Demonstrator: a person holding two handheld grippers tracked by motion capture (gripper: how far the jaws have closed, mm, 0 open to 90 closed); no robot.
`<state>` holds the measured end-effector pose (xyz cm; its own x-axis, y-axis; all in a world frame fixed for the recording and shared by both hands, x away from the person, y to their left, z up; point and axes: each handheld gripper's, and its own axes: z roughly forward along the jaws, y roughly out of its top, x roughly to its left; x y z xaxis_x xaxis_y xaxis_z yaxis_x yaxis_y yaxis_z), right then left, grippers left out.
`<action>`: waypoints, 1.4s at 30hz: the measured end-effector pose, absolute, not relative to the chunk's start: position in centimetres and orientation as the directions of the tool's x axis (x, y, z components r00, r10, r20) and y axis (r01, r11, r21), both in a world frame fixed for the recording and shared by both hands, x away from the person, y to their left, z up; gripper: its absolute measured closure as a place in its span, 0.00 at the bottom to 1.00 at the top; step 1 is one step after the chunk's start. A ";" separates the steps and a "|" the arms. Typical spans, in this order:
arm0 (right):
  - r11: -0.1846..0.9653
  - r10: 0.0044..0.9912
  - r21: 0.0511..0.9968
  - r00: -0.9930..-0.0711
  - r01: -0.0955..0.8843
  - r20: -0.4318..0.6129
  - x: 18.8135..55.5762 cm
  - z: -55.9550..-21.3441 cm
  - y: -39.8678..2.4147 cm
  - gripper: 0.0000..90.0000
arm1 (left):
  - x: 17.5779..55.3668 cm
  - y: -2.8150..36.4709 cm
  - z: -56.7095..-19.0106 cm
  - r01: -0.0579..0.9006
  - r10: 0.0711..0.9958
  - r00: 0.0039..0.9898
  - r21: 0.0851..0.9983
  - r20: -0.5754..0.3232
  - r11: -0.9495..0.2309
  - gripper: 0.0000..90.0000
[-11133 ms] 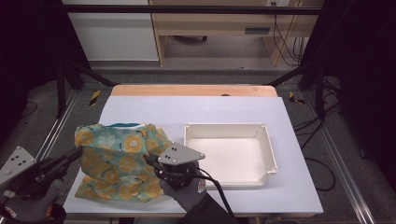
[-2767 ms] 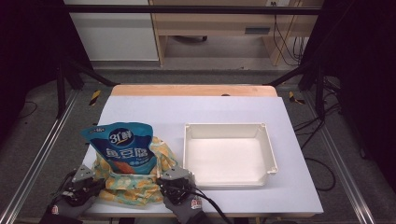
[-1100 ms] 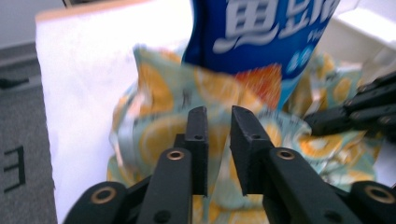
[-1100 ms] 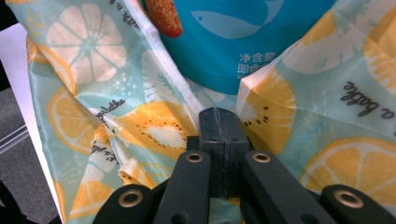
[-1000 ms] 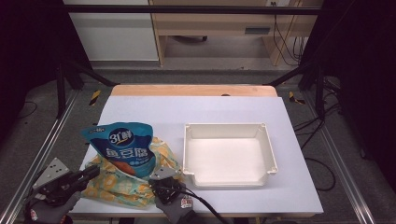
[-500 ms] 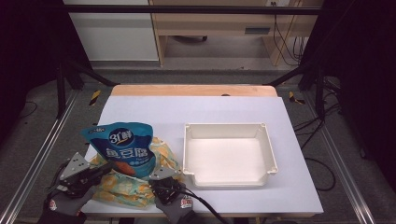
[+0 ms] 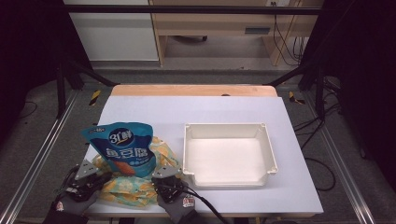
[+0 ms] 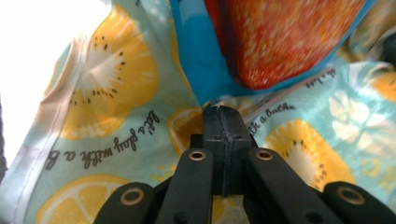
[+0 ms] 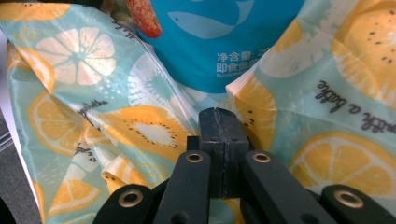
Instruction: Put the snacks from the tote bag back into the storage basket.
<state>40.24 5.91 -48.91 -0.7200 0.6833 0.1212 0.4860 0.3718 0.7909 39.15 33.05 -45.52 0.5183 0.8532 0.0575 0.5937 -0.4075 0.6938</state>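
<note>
Both sets of jaws are pressed together: the left gripper (image 8: 222, 112) and right gripper (image 9: 221, 114) are seen against the fruit-print cloth (image 7: 122, 185), blue pouch (image 7: 124, 149) atop

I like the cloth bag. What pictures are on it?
Orange and yellow fruit slices on pale teal cloth bag, clearest in the right gripper view.

Bare table (image 7: 196, 112) behind blue pouch (image 7: 125, 148) and white tray (image 7: 229, 154).

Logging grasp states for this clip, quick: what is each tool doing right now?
Left tool: closed, jaws pressed together at the fruit-print bag; a pinched fold cannot be confirmed.
Right tool: closed at the same bag, likewise.
</note>
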 end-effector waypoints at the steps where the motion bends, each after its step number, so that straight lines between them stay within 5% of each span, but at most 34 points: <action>1: 0.373 0.685 0.791 -0.719 0.485 0.118 40.3 -48.9 5.9 1.00 | 39.2 33.0 -45.7 0.596 0.852 0.519 0.688 0.063 -0.414 1.00; 24: 0.370 0.696 0.785 -0.708 0.497 0.120 40.4 -49.0 5.7 0.98 | 39.9 33.1 -47.1 0.616 0.843 0.538 0.671 0.023 -0.412 0.97; 42: 0.254 0.643 0.888 -0.753 0.384 0.142 39.2 -44.4 3.6 0.74 | 37.7 34.9 -43.2 0.514 0.848 0.524 0.821 -0.073 -0.247 0.65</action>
